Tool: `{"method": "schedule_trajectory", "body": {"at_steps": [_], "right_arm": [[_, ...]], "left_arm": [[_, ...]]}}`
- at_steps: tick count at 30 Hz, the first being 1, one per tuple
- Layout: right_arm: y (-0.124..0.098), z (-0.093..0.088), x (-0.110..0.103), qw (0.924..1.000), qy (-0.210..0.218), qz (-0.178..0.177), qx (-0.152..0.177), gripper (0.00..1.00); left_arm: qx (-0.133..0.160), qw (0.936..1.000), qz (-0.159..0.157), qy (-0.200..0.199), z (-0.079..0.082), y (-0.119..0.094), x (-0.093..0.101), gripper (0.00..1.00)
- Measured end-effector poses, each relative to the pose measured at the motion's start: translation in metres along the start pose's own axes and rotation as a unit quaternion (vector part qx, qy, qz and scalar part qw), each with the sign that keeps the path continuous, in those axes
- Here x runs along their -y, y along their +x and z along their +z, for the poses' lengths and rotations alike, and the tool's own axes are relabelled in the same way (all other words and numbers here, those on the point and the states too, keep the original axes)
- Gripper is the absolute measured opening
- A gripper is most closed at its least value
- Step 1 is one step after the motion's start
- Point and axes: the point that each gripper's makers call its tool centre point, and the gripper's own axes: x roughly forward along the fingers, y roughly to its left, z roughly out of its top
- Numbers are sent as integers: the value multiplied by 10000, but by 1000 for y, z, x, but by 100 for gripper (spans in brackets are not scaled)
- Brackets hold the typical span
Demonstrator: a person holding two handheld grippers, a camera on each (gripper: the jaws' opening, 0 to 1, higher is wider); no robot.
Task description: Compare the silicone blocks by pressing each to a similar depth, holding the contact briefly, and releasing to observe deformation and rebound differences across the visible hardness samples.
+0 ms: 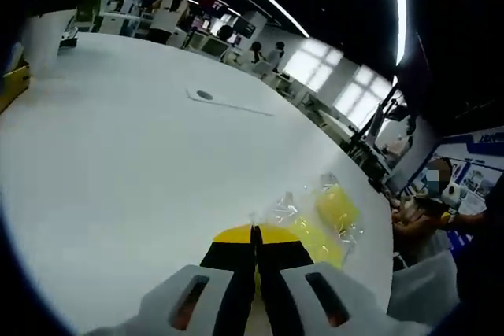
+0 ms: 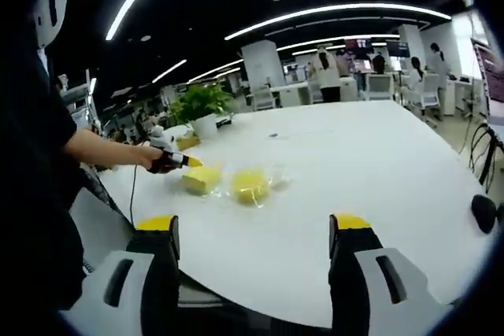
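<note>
Two yellow silicone blocks lie in clear plastic wrappers on the white table (image 2: 370,155). In the right gripper view the left block (image 2: 201,179) and the rounder right block (image 2: 250,186) sit side by side, well ahead of my right gripper (image 2: 253,226), which is open with nothing between its yellow-tipped jaws. A hand holds my left gripper (image 2: 183,160), whose tip is at the left block's upper edge; I cannot tell whether it touches. In the left gripper view my left gripper (image 1: 253,234) is shut and empty, with the near block (image 1: 316,239) and the far block (image 1: 338,207) just to its right.
A potted plant (image 2: 203,110) in a white pot (image 1: 41,37) stands at the table's far side. A flat grommet plate (image 1: 206,96) lies mid-table. A black object (image 2: 483,212) sits at the right edge. People and desks fill the background.
</note>
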Motion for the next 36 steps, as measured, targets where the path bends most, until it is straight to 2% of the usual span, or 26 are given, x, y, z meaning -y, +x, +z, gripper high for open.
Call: {"method": "schedule_trajectory", "body": {"at_steps": [2, 5, 6, 8, 12, 14, 15, 17, 19, 22, 24, 26, 28, 31, 34, 36], "right_arm": [[0, 3, -1, 9999, -69, 9, 100, 68], [1, 8, -3, 9997, 45, 21, 223, 72], [1, 9, -4, 9997, 64, 26, 239, 72], [0, 8, -2, 9997, 34, 2, 230, 72], [-2, 5, 2, 9995, 215, -4, 245, 73], [-2, 9, 3, 9990, 302, -26, 333, 73], [-2, 11, 2, 9988, 294, -29, 402, 73], [-2, 14, 2, 9987, 265, -42, 433, 73], [-1, 14, 1, 9988, 266, -24, 402, 73], [-2, 16, -2, 9990, 166, 33, 416, 74], [-1, 17, -2, 9992, 113, 12, 384, 75], [-1, 18, -2, 9991, 111, 2, 410, 76], [0, 24, -3, 9987, 80, 39, 510, 76], [2, 29, -6, 9985, -41, 90, 545, 76], [4, 31, -9, 9984, -49, 141, 541, 77], [4, 32, -10, 9983, -128, 158, 544, 76]], "left_arm": [[-154, 9998, -77, 64, -2, 3, -1, 0], [-229, 9997, -93, -10, -2, 4, -1, 0], [-275, 9995, -58, 118, -3, 2, -1, 0], [-324, 9994, -9, 126, -4, 1, -2, 0], [-291, 9994, 173, 58, -4, -6, -5, 9], [-270, 9991, 305, 108, -3, -11, -6, 11], [-196, 9992, 337, 21, -1, -15, -4, 11], [134, 9991, 408, -52, 8, -21, -1, 15], [261, 9985, 469, -66, 11, -28, 0, 19], [287, 9978, 592, 97, 13, -37, 1, 25], [328, 9971, 669, 135, 14, -48, 8, 30], [527, 9967, 604, 115, 20, -59, 20, 34], [627, 9955, 578, 409, 24, -72, 31, 39], [566, 9919, 647, 940, 24, -90, 44, 48], [701, 9877, 611, 1260, 27, -107, 63, 54], [827, 9831, 527, 1548, 27, -119, 82, 60]]}}
